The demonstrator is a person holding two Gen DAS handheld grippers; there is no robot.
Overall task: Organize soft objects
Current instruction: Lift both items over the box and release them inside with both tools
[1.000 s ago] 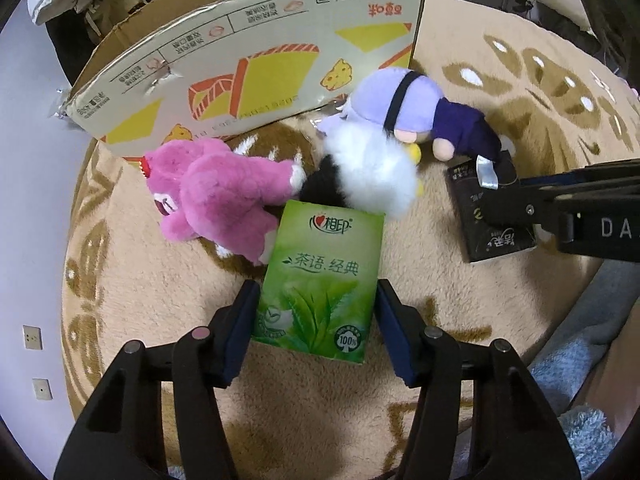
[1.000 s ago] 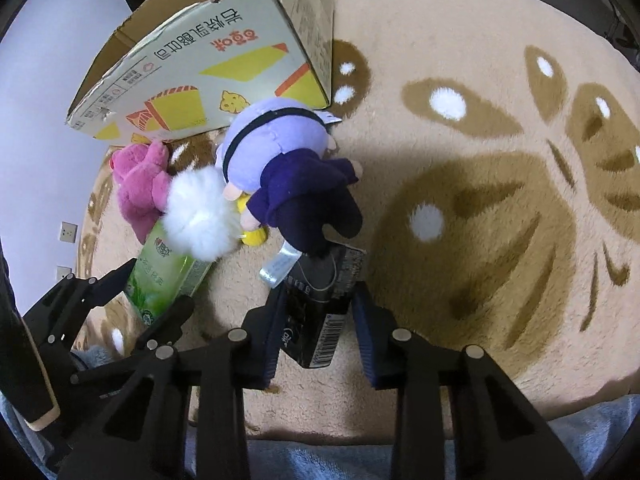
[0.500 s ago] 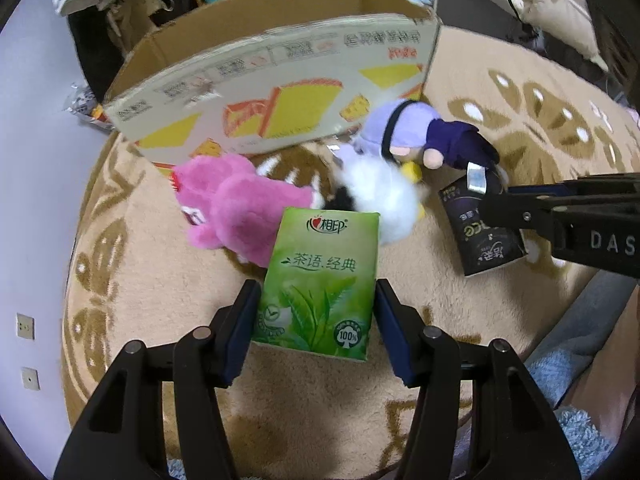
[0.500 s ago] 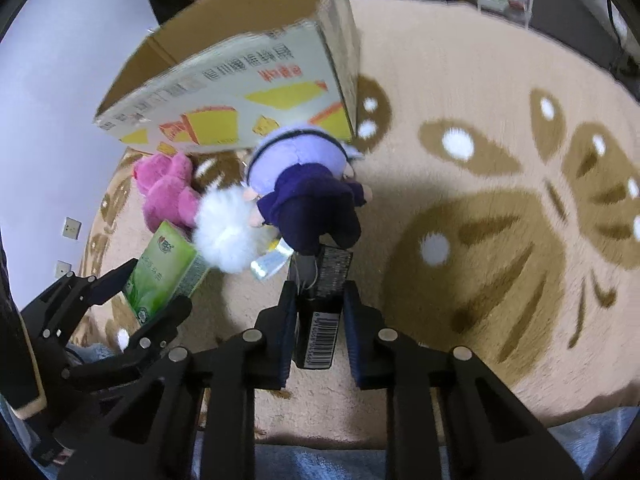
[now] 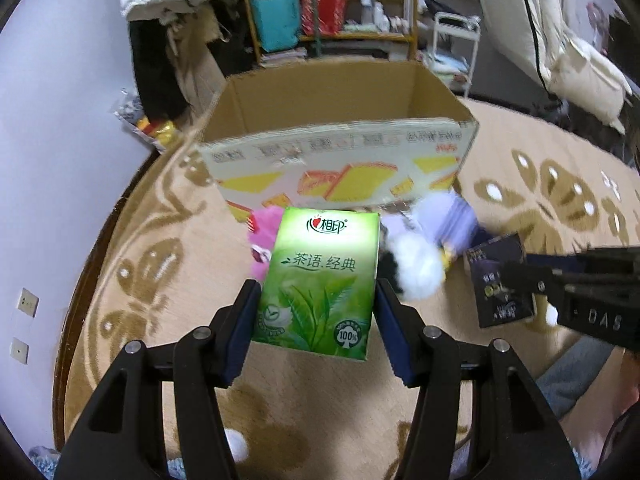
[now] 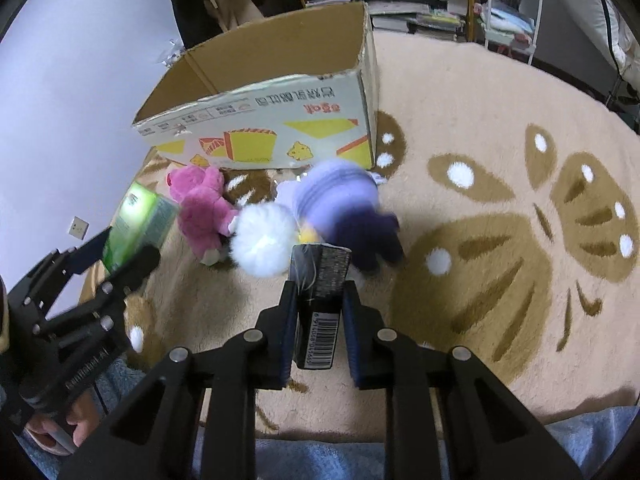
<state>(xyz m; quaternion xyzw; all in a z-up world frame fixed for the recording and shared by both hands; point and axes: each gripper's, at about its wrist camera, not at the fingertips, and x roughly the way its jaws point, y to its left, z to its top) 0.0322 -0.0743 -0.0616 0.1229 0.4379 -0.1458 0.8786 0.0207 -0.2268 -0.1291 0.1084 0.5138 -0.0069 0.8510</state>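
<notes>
My left gripper (image 5: 316, 320) is shut on a green tissue pack (image 5: 318, 280), held above the rug; it also shows in the right wrist view (image 6: 136, 224). My right gripper (image 6: 318, 300) is shut on a black tissue pack (image 6: 318, 304), also seen in the left wrist view (image 5: 500, 280). A pink plush (image 6: 202, 208), a white fluffy plush (image 6: 262, 240) and a purple doll (image 6: 340, 208) lie on the rug in front of an open cardboard box (image 5: 340, 152), which also shows in the right wrist view (image 6: 272, 128).
The beige rug (image 6: 500, 208) with brown patterns spreads to the right. Shelves with clutter (image 5: 320, 8) and a white cart (image 6: 512, 4) stand behind the box. A wall (image 5: 48, 120) runs along the left.
Both grippers have lifted their tissue packs off the rug and risen. The box's open top has come into view. The plush toys have stayed on the rug.
</notes>
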